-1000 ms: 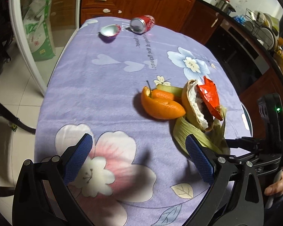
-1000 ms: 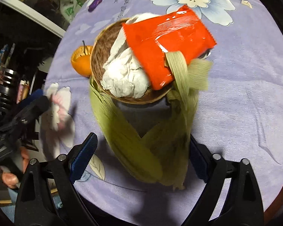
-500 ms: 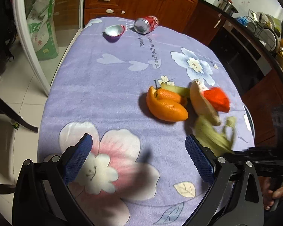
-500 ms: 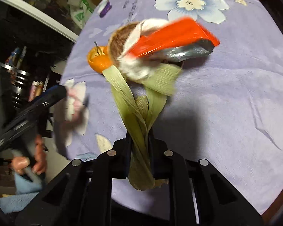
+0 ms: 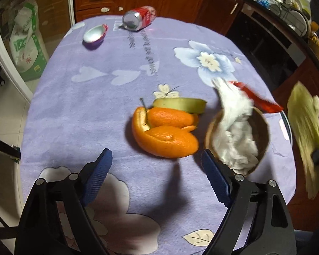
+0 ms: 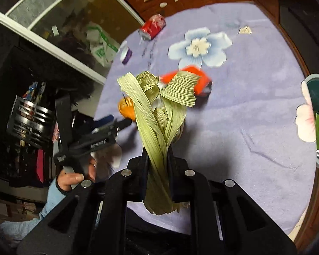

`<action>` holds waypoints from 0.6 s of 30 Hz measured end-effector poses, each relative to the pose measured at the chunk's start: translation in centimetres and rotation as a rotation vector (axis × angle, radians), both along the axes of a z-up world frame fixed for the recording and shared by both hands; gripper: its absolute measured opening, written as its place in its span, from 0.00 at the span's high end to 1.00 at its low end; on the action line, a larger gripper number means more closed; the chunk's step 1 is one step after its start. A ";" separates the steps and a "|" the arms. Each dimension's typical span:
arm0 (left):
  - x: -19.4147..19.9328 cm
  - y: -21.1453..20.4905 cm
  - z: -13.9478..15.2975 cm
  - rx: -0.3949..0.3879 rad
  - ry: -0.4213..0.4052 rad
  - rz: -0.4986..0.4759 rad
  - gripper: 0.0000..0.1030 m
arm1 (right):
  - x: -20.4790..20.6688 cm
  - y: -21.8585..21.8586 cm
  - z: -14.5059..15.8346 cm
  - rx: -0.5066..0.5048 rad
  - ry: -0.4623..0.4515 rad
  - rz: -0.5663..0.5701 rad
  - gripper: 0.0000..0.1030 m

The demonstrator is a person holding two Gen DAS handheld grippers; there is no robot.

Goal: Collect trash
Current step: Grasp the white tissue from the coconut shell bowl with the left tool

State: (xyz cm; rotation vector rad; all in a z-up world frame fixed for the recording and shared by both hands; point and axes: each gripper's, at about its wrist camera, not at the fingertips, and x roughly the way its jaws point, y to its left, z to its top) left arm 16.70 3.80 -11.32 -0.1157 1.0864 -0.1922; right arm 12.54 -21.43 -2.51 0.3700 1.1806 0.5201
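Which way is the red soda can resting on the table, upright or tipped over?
Tipped over. The red soda can lies on its side on the purple tablecloth, its round silver end facing the left wrist camera.

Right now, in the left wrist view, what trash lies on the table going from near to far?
Orange peel → green peel strip → small foil cup → red soda can. I left out the bowl of tissue, which sits level with the orange peel.
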 end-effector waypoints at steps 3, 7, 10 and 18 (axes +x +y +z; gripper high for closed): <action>-0.1 -1.0 1.3 -0.002 -0.024 -0.022 0.17 | 0.9 -1.8 0.7 -0.034 -0.038 -0.059 0.86; -0.3 -3.7 3.1 0.025 -0.068 -0.089 0.20 | 2.1 -3.7 0.1 -0.034 -0.025 -0.118 0.86; -0.2 -6.4 3.6 0.036 -0.060 -0.166 0.39 | 2.6 -5.1 -0.6 -0.024 -0.014 -0.148 0.86; 0.9 -13.0 1.4 0.128 0.009 -0.333 0.44 | 2.7 -8.3 -3.0 0.038 0.023 -0.185 0.85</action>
